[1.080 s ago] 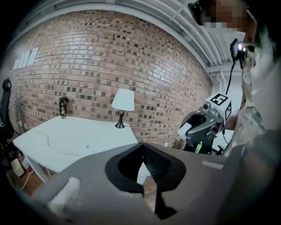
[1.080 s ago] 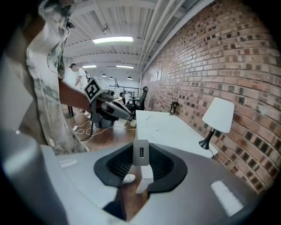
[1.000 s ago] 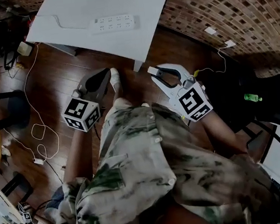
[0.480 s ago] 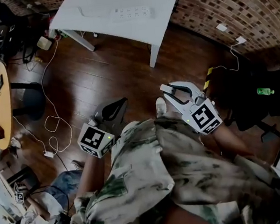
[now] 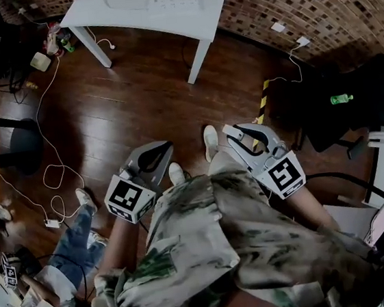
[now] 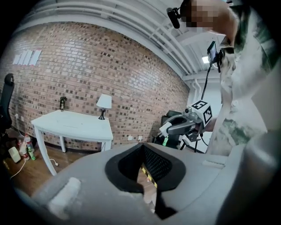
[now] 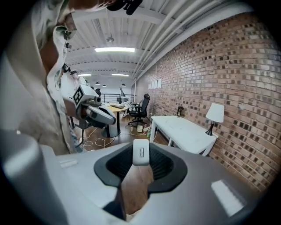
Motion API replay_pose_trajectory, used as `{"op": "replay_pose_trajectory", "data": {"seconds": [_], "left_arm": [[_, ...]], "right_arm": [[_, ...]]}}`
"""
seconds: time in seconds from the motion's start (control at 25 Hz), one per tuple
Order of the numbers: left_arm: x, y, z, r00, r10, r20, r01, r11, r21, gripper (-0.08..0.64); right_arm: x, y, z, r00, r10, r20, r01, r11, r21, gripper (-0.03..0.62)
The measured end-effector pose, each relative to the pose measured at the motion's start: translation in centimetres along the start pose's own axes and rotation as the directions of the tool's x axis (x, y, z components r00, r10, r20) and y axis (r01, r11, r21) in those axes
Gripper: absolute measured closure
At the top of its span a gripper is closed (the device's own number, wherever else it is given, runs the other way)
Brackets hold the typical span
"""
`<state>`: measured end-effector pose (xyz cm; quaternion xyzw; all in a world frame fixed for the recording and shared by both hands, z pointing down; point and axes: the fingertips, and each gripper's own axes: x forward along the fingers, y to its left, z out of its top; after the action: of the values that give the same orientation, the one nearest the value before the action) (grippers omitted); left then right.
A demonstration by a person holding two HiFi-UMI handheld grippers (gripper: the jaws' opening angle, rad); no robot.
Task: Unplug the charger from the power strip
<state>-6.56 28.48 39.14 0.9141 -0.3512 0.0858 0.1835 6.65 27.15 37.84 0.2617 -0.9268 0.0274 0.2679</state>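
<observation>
Between the tips of the right gripper (image 7: 141,156) sits a small white charger (image 7: 141,151), clamped upright with a slot on its face turned toward the camera. From the head view it is only a pale sliver at that gripper's (image 5: 235,133) front end. It is held over the wooden floor (image 5: 144,100), well apart from the power strip (image 5: 174,5), which lies on the white table (image 5: 121,13) at the top edge of the head view. The strip's sockets are too small to read there, and the table's far side is cut off. In the right gripper view the same table (image 7: 184,129) shows beside a brick wall (image 7: 228,66), with a lamp (image 7: 215,113) on its far end, but the strip cannot be made out on it.

The left gripper (image 6: 142,147) has its jaws pressed together at the tips with nothing between them; only floor shows through the gap behind. In the head view it (image 5: 162,148) hangs in front of the person's patterned shirt (image 5: 217,250), which hides both forearms.

Off to the right stands a black office chair (image 5: 377,87) carrying a green bottle (image 5: 341,98). At the lower left another person's jeans (image 5: 69,256) reach in, the rest cut off by the edge.
</observation>
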Motion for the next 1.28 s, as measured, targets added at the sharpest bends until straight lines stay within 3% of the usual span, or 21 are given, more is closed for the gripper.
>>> {"op": "replay_pose_trajectory", "data": {"seconds": [0.2, 0.48, 0.68, 0.88, 1.28], "left_arm": [[-0.7, -3.0, -1.3, 0.998, -0.060, -0.023, 0.060, 0.998, -0.025, 0.557], [1.5, -7.2, -0.8, 0.996, -0.085, -0.021, 0.085, 0.996, -0.010, 0.557], [4.7, -10.5, 0.0, 0.994, -0.108, -0.030, 0.108, 0.994, 0.012, 0.557], [7.3, -13.9, 1.0, 0.995, -0.098, -0.033, 0.099, 0.994, 0.037, 0.557], [10.2, -18.2, -0.8, 0.995, -0.051, -0.088, 0.055, 0.998, 0.044, 0.557]], "right_arm": [[-3.4, 2.5, -0.5, 1.000, -0.027, -0.007, 0.027, 0.999, 0.017, 0.485], [-7.1, 2.6, -0.8, 0.999, -0.037, 0.019, 0.038, 0.999, -0.028, 0.485], [-10.6, 1.4, -2.9, 0.998, -0.051, 0.029, 0.051, 0.999, -0.005, 0.485], [-13.8, 0.2, -5.0, 0.998, -0.040, 0.045, 0.040, 0.999, -0.001, 0.485], [-17.3, -1.5, -9.1, 0.998, -0.001, 0.061, 0.000, 1.000, 0.011, 0.485]]}}
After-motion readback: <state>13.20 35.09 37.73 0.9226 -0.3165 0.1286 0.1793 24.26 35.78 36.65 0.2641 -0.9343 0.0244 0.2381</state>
